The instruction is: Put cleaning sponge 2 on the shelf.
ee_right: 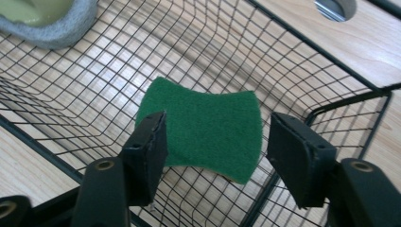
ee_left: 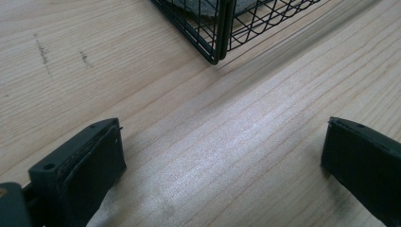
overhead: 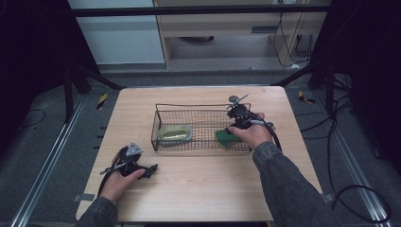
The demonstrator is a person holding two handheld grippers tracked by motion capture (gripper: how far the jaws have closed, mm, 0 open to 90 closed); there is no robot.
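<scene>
While the left hand-held gripper rests wide open on the near-left surface, the right hand-held gripper hangs part-open with its jaws clear of the green sponge, which lies flat in the wire basket's right end, well apart from the grey dish at its left.

Left gripper jaws wide apart, right gripper jaws parted

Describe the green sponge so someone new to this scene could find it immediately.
On the wooden table stands a black wire basket. At its right end lies the green sponge, flat on the mesh floor. The grey-rimmed dish at the left end is its neighbour; the sponge alone is dark green and flat.
</scene>
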